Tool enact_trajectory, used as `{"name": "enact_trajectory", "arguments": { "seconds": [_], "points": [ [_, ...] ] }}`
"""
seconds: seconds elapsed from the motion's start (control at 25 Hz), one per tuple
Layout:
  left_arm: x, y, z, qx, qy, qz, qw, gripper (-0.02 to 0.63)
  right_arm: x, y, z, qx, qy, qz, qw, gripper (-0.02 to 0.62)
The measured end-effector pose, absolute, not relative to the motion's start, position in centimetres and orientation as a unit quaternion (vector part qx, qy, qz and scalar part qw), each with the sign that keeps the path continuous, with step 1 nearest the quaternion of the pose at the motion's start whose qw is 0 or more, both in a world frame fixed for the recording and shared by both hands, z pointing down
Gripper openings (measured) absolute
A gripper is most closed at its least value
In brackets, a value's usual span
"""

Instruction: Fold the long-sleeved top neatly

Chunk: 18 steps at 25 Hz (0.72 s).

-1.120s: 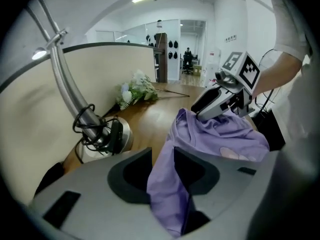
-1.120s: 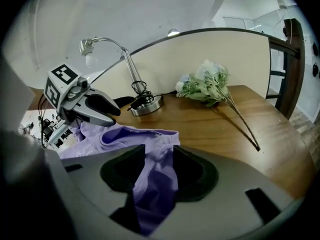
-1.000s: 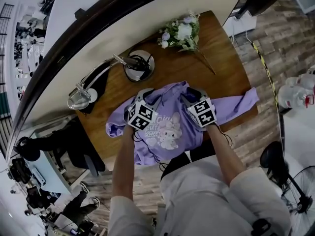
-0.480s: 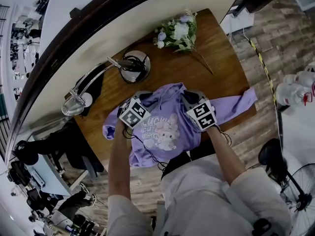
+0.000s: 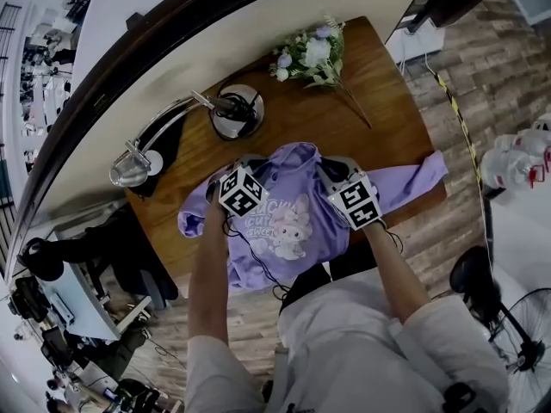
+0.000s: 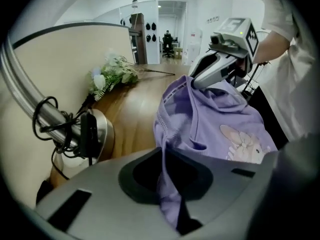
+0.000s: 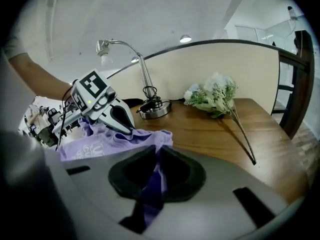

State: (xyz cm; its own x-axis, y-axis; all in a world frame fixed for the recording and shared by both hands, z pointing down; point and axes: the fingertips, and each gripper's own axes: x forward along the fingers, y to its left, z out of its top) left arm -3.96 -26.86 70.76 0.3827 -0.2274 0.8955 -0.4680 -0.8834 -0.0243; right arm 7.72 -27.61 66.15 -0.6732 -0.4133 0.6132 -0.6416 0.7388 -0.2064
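The grey left claw (image 6: 169, 181) had just squeezed shut on the light purple long-sleeved top with a bunny picture (image 5: 293, 231). A fold of purple cloth was pinched tight between its jaws. The grey right claw (image 7: 150, 184) had just closed too, and it pinched the top's upper edge the same way. The top lay front up on the brown wooden table (image 5: 379, 101). One sleeve stretched out to the right, and the bottom hung over the near edge.

Dim, fisheye-warped edges, perhaps slight blur
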Motion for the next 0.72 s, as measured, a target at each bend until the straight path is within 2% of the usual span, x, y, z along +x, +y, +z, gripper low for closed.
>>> {"name": "enact_trajectory", "arguments": {
  "seconds": [0.72],
  "points": [
    [-8.8,-22.1,55.9,0.839,-0.408,0.352,0.069,0.035,7.3,-24.5,57.3,0.292,-0.919,0.09,0.248,0.041]
  ]
}}
